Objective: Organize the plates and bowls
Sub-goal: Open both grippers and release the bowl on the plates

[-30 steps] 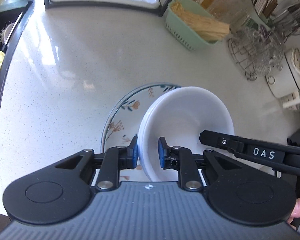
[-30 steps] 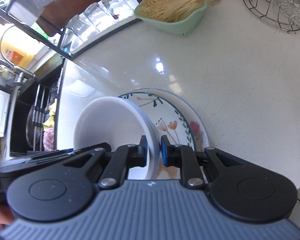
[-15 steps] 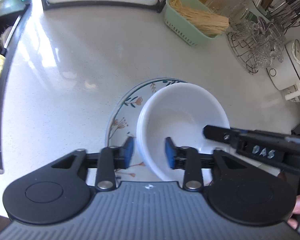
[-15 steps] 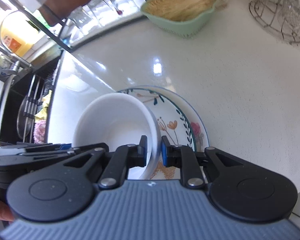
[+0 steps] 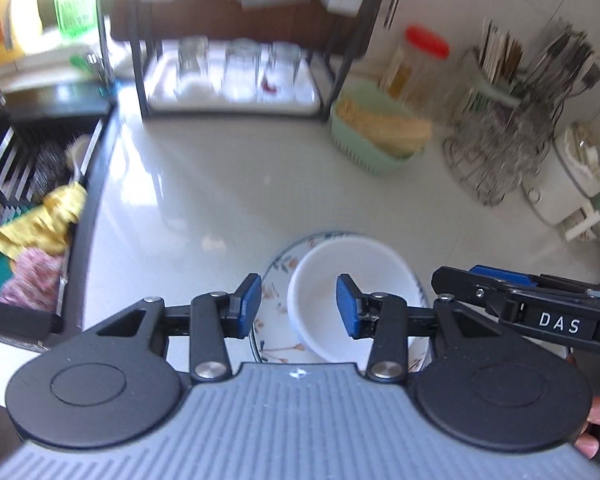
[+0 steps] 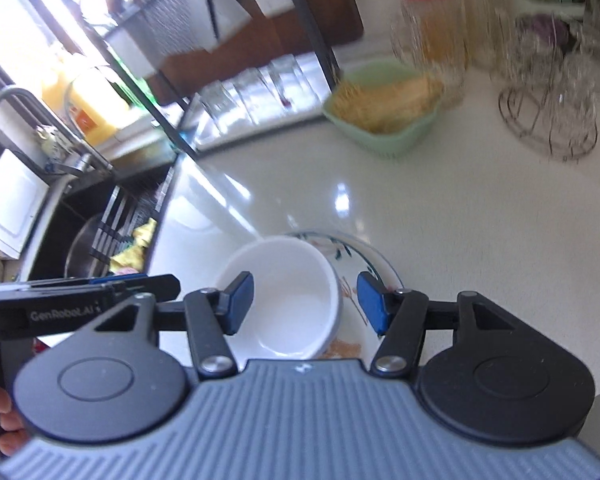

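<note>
bowl: white bowl is seated upright on the floral plate, offset toward the plate's sink side (seen in both wrist views).
plate: it lies flat on the white counter, near the front edge; the blue rim and flower pattern are exposed around the bowl.
left gripper: left gripper is held above the bowl's near-left rim, jaws parted about halfway, nothing gripped; blue pads are clear of the rim.
right gripper: right gripper is held above the bowl's right rim, jaws opening, roughly half wide; the rim is framed between the pads but not pressed (no contact visible).
cross-view: each gripper's body is caught at the edge of the other's view; fingertips of a hand are visible on the right gripper's handle.
sink: sink is recessed at the counter's left, with yellow and pink cloths inside.
back of counter: dish rack with upturned glasses, green basket of pale sticks, red-lidded jar, wire glass stand (all blurred, well apart from the plate).
</note>
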`<state>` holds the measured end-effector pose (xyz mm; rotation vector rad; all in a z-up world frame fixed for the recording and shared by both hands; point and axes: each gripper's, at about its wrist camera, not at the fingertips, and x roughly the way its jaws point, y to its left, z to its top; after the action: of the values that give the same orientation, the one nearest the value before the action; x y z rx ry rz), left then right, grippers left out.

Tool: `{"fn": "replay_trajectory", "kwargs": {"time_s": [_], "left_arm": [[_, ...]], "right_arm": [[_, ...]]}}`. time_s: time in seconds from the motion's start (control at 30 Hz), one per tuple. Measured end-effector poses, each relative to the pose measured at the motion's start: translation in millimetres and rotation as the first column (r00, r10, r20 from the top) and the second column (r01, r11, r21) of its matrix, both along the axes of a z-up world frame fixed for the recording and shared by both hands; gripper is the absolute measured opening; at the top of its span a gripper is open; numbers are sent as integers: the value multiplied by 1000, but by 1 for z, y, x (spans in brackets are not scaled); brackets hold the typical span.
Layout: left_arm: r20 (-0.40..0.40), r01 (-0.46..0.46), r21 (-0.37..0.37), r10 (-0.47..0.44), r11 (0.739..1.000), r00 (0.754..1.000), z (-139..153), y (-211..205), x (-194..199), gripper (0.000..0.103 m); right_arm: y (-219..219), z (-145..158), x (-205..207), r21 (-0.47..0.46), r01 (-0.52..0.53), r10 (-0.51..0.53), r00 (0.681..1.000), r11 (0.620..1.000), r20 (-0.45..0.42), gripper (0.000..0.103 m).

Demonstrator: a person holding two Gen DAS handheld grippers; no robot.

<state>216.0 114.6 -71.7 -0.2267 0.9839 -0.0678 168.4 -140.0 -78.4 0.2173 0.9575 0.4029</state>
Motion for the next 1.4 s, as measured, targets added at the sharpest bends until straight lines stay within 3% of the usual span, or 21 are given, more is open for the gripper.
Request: {"fn": "replay_trajectory", "kwargs": {"time_s": [0.13,0.3,0.5,0.93,1.4], "left_arm": [[78,-22,30,20,999,997,31,-5,-28,47],[169,-42,13,39,999,985,67,-10,-74,47],[238,-58,35,48,998,970,89,-27,-130,47],[289,-94,27,82,995,954,88,-55,-227,47],[256,-135,33,122,990,959,67,-57,-276,55]], "right_arm": [[-5,27,-17,11,-15,14,997,1000,81,60],[-11,54,-48,24,-31,26,984,999,178,60],[-24,75,-94,44,-42,30,967,998,254,60],[-59,82,-168,44,-24,9,946,999,323,60],[-66,54,-201,29,-10,1,956,1000,295,60]]}}
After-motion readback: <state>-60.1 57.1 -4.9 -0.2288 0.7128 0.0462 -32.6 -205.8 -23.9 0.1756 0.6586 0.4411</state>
